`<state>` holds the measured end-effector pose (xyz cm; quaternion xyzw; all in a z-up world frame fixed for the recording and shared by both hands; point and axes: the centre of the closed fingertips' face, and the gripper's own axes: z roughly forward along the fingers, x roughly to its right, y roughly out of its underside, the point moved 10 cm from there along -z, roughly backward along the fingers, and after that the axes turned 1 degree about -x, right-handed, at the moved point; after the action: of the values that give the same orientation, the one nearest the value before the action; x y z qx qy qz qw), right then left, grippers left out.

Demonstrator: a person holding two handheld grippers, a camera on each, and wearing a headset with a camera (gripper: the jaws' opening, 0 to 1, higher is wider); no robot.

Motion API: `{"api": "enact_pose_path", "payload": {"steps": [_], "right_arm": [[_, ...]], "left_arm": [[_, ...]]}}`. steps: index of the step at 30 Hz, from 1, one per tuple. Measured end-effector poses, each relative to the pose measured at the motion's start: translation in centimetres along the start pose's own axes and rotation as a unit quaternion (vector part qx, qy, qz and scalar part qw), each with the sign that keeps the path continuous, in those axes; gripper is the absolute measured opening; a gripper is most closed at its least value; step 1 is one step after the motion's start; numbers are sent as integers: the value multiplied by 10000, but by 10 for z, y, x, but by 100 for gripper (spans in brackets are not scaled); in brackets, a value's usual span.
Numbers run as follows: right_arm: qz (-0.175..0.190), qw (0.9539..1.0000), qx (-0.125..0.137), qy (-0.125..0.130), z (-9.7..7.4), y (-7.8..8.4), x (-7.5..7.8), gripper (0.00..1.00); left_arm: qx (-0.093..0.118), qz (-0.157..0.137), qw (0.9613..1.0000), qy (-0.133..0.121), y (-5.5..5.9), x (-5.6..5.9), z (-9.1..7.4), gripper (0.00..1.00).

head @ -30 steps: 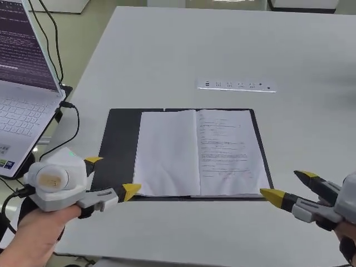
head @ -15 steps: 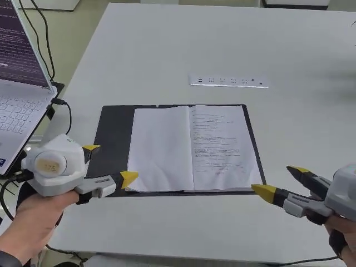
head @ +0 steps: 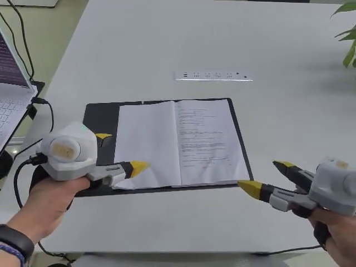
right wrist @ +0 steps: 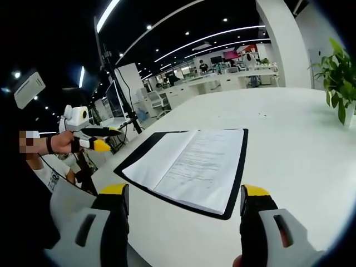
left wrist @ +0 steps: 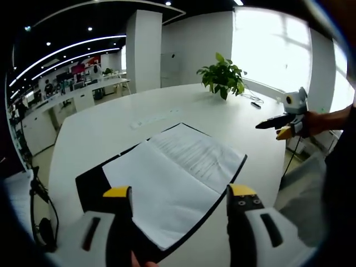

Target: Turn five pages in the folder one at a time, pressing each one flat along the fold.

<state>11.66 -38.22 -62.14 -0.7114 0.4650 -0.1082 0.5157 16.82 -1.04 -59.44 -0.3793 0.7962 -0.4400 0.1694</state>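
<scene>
On the table (head: 167,44): folder (head: 206,139), open flat; left gripper (head: 121,151) seemingly over its near-left corner, right gripper (head: 266,177) beside the other; fingers (head: 248,189) all released.

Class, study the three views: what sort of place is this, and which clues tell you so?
Most likely an open-plan office: long rows of desks under strip ceiling lights, a laptop and a potted plant.

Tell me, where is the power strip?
In the head view, the power strip lies on the table just beyond the far edge of the open folder.
</scene>
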Motion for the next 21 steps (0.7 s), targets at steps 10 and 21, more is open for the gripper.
{"api": "enact_pose_path", "payload": {"steps": [10,21], "right_arm": [[79,9999,-88,-58,-2,6,4,79],[255,9997,-20,52,-8,9,15,80]], "left_arm": [[-183,287,9969,706,-18,29,48,66],[-265,396,9933,1048,-34,60,93,66]]}}
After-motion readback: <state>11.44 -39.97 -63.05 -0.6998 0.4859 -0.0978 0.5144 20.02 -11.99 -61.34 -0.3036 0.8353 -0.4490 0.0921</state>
